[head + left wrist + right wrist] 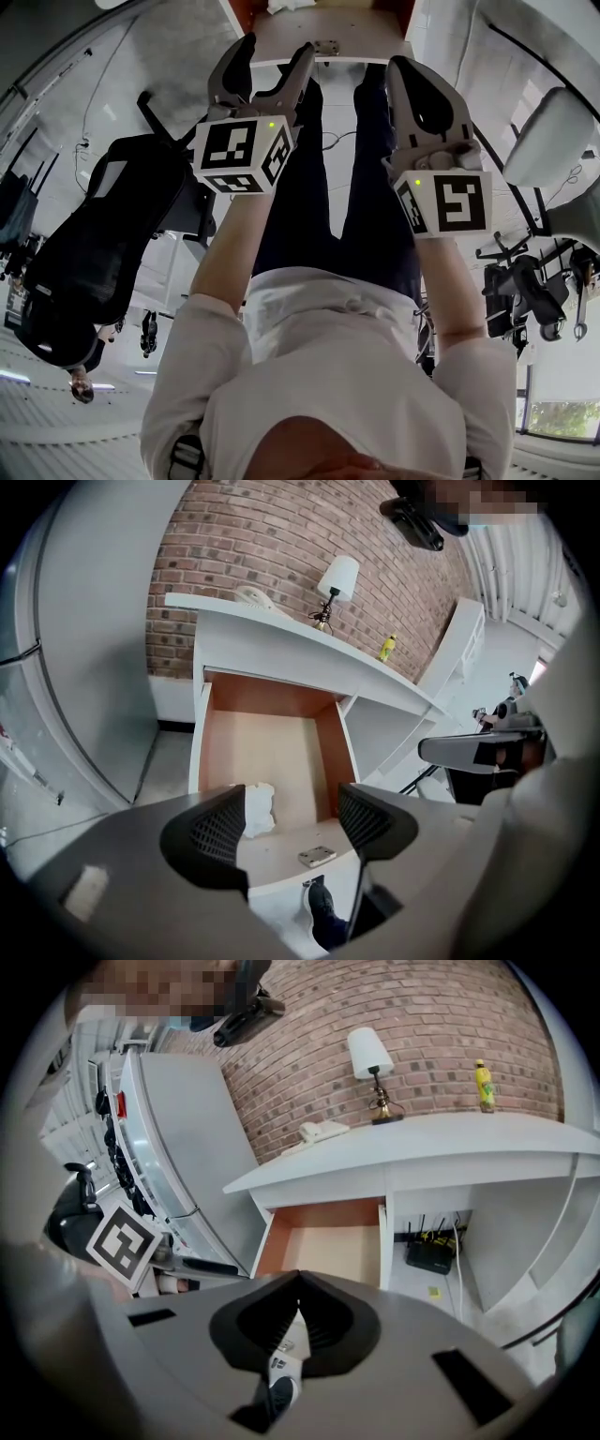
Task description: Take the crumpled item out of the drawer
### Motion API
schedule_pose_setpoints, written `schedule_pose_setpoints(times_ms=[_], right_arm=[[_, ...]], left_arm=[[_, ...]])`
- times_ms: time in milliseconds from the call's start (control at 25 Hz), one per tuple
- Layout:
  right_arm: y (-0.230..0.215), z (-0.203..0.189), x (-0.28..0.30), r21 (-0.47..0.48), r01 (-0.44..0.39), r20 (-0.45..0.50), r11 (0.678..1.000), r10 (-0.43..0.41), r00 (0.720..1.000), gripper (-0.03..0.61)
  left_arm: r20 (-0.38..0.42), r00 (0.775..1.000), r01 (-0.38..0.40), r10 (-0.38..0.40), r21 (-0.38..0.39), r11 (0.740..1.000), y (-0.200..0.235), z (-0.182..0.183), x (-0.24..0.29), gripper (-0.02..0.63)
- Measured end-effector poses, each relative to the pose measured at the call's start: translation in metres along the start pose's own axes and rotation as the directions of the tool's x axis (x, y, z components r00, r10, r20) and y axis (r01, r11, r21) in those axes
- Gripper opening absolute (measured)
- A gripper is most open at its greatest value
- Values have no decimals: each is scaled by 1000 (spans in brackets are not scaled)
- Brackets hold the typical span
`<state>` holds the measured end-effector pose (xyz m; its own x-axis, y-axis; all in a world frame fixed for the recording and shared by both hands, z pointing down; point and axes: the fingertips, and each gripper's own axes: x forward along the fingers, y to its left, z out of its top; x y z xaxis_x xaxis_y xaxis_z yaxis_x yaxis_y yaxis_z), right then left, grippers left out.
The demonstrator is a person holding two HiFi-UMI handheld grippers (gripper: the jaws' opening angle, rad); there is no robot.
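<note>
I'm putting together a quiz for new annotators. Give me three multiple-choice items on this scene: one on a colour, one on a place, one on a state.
1. What colour is the bottle on the desk top?
A. Blue
B. Yellow
C. Red

2. Where does the crumpled white item lie?
A. On the desk top
B. On the floor
C. In the open drawer, near its front

3. How do the left gripper and the right gripper stand?
A. Left open, right shut
B. Both shut
C. Left shut on the crumpled white item

Answers:
1 B: both gripper views show a yellow bottle.
2 C: the item lies on the drawer's floor by the front left corner.
3 A: the left jaws stand apart with nothing pinched, and the right jaws meet.
</note>
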<state>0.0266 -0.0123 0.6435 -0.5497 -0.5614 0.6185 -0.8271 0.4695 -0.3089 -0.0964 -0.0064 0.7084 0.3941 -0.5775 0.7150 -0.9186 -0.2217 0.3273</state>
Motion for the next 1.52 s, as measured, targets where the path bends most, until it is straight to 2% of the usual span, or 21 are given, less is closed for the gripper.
schedule_pose_setpoints(times_ms=[800, 960, 1360, 1520], right_arm=[[-24, -7, -6, 23, 13, 1, 1000, -13, 1000, 6], [-27, -6, -6, 36, 17, 5, 999, -18, 1000, 6], [-34, -10, -4, 53, 13, 0, 998, -13, 1000, 6], [-38, -13, -3, 63, 13, -4, 998, -13, 1000, 6]], left_arm=[[-145, 989, -26, 34, 56, 998, 16, -15, 69, 298], [-150, 986, -63, 71, 58, 996, 22, -18, 85, 298], [-245, 960, -120, 139, 92, 989, 45, -39, 115, 296], [-272, 951, -138, 150, 64, 988, 52, -45, 123, 296]])
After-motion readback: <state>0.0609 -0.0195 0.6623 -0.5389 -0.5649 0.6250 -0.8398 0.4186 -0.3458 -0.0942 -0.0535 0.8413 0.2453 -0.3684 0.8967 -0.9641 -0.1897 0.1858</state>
